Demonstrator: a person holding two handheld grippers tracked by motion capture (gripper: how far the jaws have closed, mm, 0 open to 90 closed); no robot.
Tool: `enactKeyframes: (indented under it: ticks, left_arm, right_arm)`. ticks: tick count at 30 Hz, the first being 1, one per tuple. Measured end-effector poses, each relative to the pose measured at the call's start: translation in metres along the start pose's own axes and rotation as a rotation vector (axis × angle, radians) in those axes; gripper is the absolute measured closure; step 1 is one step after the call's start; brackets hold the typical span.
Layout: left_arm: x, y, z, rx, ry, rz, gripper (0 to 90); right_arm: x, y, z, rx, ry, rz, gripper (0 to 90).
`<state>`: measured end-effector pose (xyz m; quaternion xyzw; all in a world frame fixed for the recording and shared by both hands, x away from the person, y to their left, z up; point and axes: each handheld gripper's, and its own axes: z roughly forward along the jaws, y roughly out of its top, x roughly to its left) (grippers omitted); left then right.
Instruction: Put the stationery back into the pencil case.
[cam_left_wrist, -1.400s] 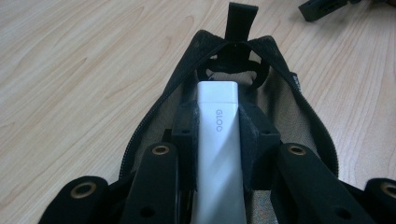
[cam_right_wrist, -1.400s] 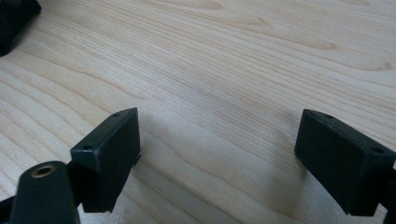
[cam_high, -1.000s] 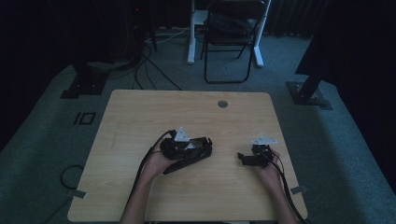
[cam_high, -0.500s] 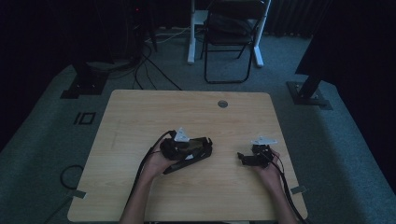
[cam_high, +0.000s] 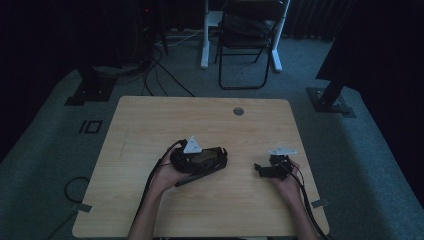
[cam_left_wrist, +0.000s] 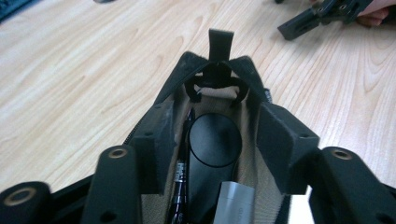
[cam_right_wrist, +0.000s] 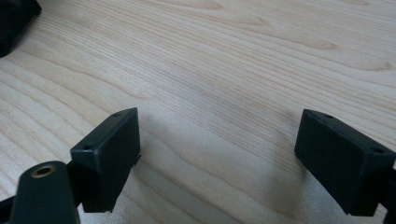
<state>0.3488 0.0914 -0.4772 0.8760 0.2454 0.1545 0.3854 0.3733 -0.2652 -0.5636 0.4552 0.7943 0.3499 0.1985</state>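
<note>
left gripper (cam_left_wrist: 215, 140), jaws spread and just been opening, set inside the mouth of an open black pouch (cam_high: 200, 161) lying left of centre on the wooden desk (cam_high: 150, 120); a dark oval case (cam_left_wrist: 212, 149) and a pen (cam_left_wrist: 180, 182) lie inside. right gripper (cam_right_wrist: 219, 158), jaws released and empty, rests on bare desk at right.

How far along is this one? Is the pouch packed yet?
Done: the black pouch lies open on the table with a pen, a black oval item and a grey piece inside. In hand: the left gripper sits in its mouth; its jaws have just been opening and press on nothing. Left: closing the pouch, probably. The right gripper is open over bare wood.
</note>
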Motion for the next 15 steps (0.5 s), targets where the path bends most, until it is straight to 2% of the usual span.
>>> enactKeyframes:
  ticks: [9, 15]
  left_arm:
    - [-0.005, -0.001, -0.021, -0.051, 0.023, -0.002, 39.8]
    - [-0.005, -0.006, -0.028, -0.044, 0.036, -0.007, 38.2]
  right_arm:
    - [0.0, 0.0, 0.0, 0.0, 0.0, 0.0, 14.1]
    - [0.0, 0.0, 0.0, 0.0, 0.0, 0.0, 14.1]
